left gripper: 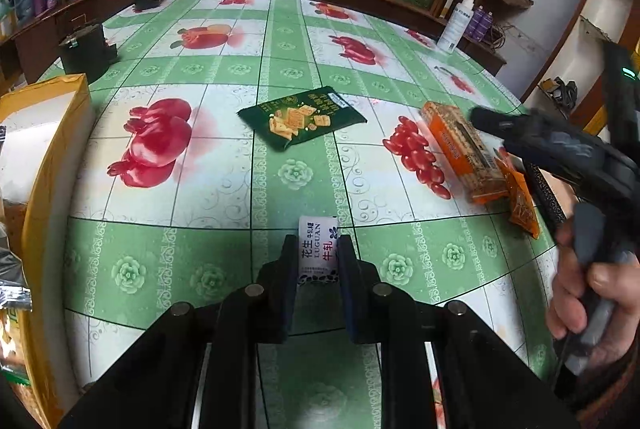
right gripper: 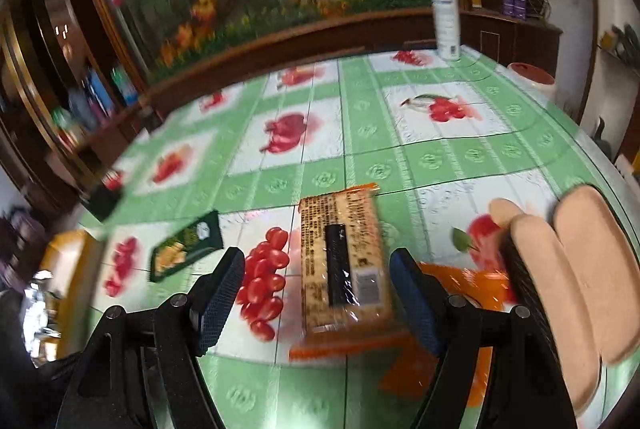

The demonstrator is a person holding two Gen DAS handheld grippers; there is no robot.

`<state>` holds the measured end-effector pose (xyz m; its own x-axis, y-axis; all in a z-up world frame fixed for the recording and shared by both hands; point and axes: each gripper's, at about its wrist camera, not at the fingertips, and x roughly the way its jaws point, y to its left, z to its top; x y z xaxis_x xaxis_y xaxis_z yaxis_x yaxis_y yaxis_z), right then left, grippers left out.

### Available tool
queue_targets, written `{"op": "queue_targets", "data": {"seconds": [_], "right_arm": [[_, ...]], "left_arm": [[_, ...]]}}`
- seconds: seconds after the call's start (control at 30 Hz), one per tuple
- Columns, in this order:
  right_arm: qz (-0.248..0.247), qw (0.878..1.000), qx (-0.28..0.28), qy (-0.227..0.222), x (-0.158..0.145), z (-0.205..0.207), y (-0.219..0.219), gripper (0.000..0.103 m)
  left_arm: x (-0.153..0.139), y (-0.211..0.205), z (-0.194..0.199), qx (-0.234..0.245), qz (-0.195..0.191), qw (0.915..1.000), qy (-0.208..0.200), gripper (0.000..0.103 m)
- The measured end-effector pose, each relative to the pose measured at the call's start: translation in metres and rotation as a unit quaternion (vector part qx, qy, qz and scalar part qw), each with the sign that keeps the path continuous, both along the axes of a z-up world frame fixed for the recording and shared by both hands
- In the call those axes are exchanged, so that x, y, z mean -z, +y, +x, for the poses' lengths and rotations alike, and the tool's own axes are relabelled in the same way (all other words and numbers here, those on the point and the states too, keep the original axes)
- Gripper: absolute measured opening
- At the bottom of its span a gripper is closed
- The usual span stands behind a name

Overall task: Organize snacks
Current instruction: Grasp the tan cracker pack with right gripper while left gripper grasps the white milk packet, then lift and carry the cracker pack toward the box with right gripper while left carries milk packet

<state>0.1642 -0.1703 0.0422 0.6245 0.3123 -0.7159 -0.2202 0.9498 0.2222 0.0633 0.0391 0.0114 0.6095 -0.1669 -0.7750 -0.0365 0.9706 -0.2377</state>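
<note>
lay on the table [right gripper: 460,165] dead ahead at twelve o'clock of the wide-spread right claw [right gripper: 318,293]: the orange cracker pack [right gripper: 344,261], long axis running along the fingers, between them, not yet pinched. gripped a small white nougat packet [left gripper: 317,249] in the left claw [left gripper: 316,269].

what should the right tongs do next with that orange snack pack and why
Probably lower and close. The right tongs are open and straddle the orange snack pack, which lies flat on the table between the pads, not yet gripped. The left tongs already hold a small white candy pack, so this pack looks next.
</note>
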Motion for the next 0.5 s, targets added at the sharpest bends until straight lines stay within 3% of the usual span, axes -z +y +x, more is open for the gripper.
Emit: {"op": "queue_targets", "data": {"seconds": [0.07, 0.17, 0.23, 0.27, 0.5], "right_arm": [[-0.059, 0.998, 0.012, 0.009, 0.01, 0.009, 0.011, 0.079], [-0.071, 0.997, 0.001, 0.027, 0.024, 0.016, 0.016, 0.079], [-0.09, 0.995, 0.002, 0.03, 0.032, 0.016, 0.018, 0.069], [-0.1, 0.995, 0.002, 0.032, 0.035, 0.016, 0.017, 0.057], [-0.064, 0.997, -0.038, 0.021, 0.024, -0.007, 0.023, 0.057]], "left_arm": [[0.0, 0.002, 0.0, -0.003, 0.001, 1.0, -0.002, 0.018], [0.0, 0.005, 0.001, -0.007, 0.001, 1.0, -0.002, 0.018], [0.0, 0.006, 0.001, -0.008, 0.002, 1.0, -0.002, 0.018], [0.0, 0.006, 0.001, -0.009, 0.004, 0.9999, -0.002, 0.018], [0.0, 0.008, 0.0, -0.015, 0.012, 0.9998, -0.004, 0.018]]}}
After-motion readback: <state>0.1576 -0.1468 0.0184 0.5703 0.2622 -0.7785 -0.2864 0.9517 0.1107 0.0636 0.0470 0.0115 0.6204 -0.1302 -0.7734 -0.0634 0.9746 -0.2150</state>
